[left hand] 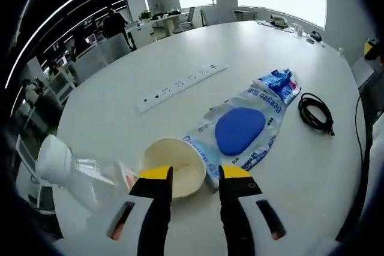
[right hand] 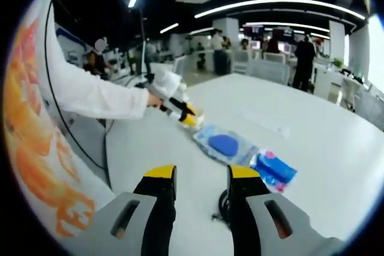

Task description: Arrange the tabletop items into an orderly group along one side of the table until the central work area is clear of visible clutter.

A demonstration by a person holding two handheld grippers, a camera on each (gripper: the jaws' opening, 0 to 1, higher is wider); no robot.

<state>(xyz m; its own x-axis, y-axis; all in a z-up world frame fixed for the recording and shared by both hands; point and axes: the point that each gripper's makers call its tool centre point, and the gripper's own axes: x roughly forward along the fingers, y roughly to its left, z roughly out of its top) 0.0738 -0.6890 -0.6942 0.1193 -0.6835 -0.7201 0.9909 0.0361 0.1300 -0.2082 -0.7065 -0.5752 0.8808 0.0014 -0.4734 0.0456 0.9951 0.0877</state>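
A cream paper cup (left hand: 183, 166) sits on the white table (left hand: 240, 46) right at my left gripper (left hand: 195, 175). That gripper is open; its left jaw overlaps the cup's rim and the cup's mouth shows in the gap. Beyond the cup lies a clear plastic bag with a blue pad (left hand: 240, 130) and a blue-pink end (left hand: 277, 83). A clear bottle with a white cap (left hand: 60, 163) lies to the left. My right gripper (right hand: 201, 175) is open and holds nothing, and a black cable coil (right hand: 223, 205) lies just past its jaws. The left gripper (right hand: 180, 111) also appears here, held by a hand.
A long white power strip (left hand: 180, 86) lies across the table's middle. The black cable coil (left hand: 316, 114) rests right of the bag. Small items (left hand: 297, 28) stand at the far edge. Office desks and people are beyond the table; a white sleeve (right hand: 90, 97) reaches in from the left.
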